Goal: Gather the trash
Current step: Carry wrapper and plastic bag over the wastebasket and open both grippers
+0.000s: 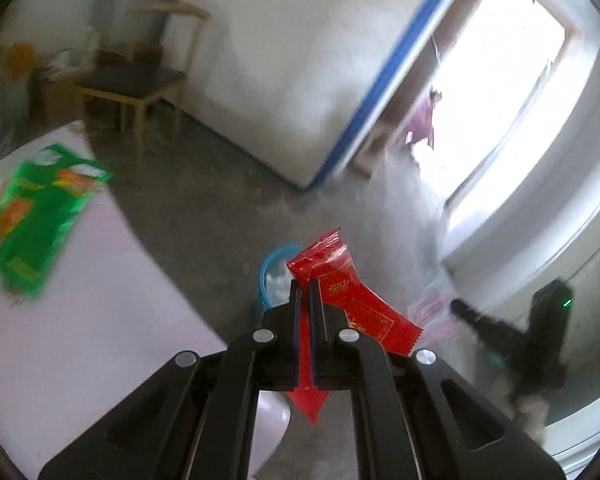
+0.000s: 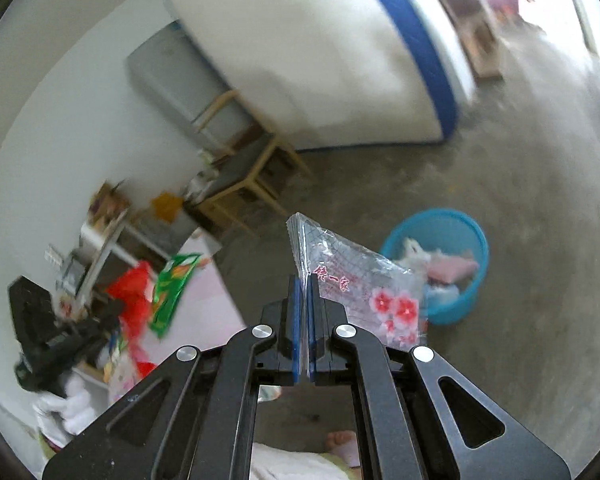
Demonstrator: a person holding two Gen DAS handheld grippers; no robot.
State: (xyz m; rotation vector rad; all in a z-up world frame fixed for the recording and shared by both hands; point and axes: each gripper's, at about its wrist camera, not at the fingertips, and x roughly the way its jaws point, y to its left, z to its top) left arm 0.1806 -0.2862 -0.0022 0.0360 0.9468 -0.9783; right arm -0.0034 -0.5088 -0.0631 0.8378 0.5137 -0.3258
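Observation:
My left gripper [image 1: 307, 286] is shut on a red snack wrapper [image 1: 352, 300], which sticks out past the fingertips and hangs below the jaws. Just beyond it, on the concrete floor, the rim of a blue waste basket [image 1: 274, 258] shows. My right gripper [image 2: 303, 280] is shut on a clear plastic bag with pink flowers [image 2: 364, 280]. In the right wrist view the blue waste basket [image 2: 460, 232] stands on the floor to the right of the bag, with trash inside. The left gripper [image 2: 112, 308] appears blurred at the left there, carrying the red wrapper [image 2: 134, 292].
A pale pink table [image 1: 80, 300] lies at the left with a green tissue pack [image 1: 36, 216] on it. A wooden chair [image 1: 140, 88] stands by the wall. A white wall with a blue edge [image 1: 364, 112] leads to a bright doorway. A bare foot [image 2: 340, 440] shows below.

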